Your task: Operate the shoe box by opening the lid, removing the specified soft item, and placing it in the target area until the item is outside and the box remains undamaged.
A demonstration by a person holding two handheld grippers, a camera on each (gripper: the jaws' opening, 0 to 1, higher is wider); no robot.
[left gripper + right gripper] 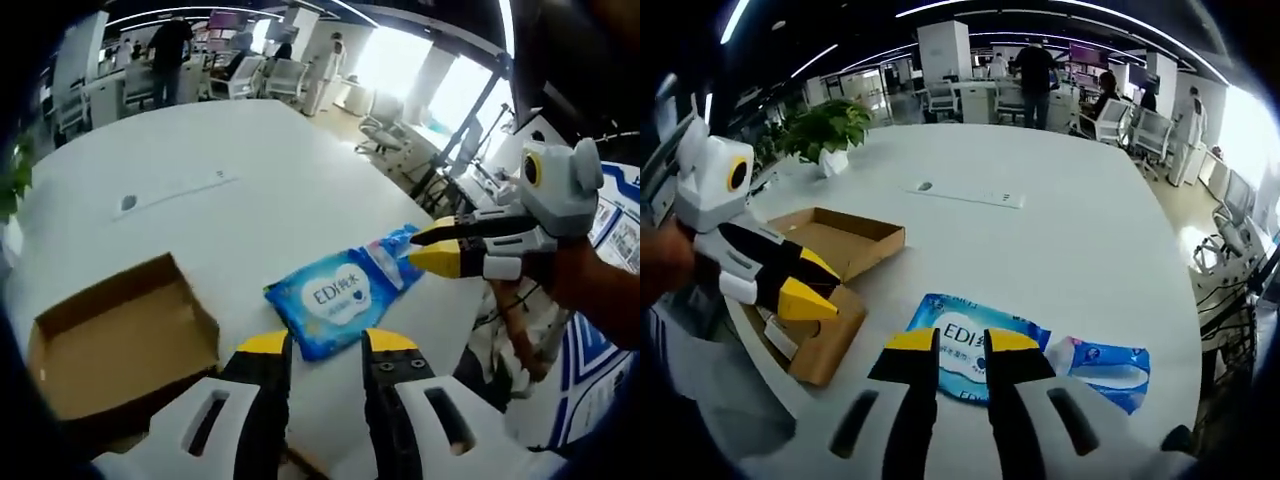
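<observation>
While the blue wipes pack (345, 297) lies flat on the white table (200, 190), outside the cardboard box (115, 345), the right gripper (432, 247) reaches in from the right of the left gripper view with its yellow-tipped jaws close together at the pack's far end; they touch or nearly touch its edge, but whether they actually pinch it I cannot tell. In the right gripper view that same gripper (960, 345) shows its two jaws with only a narrow gap between them, directly over the pack (1025, 350), whose white label sits between the tips.

The left gripper (325, 345) has its jaws parted with a clear gap and holds nothing; its tips sit just short of the near edge of the pack. Seen from the right gripper view, the left gripper (805, 285) hangs over the box (835, 275), empty, jaws a little apart.

The left gripper view shows the box as an open brown tray to the left of the pack. The right gripper view adds a potted plant (835, 130) at the far side of the table, a thin strip (965, 195) lying on the tabletop, and people standing among desks and chairs (1125, 120) in the office behind.
</observation>
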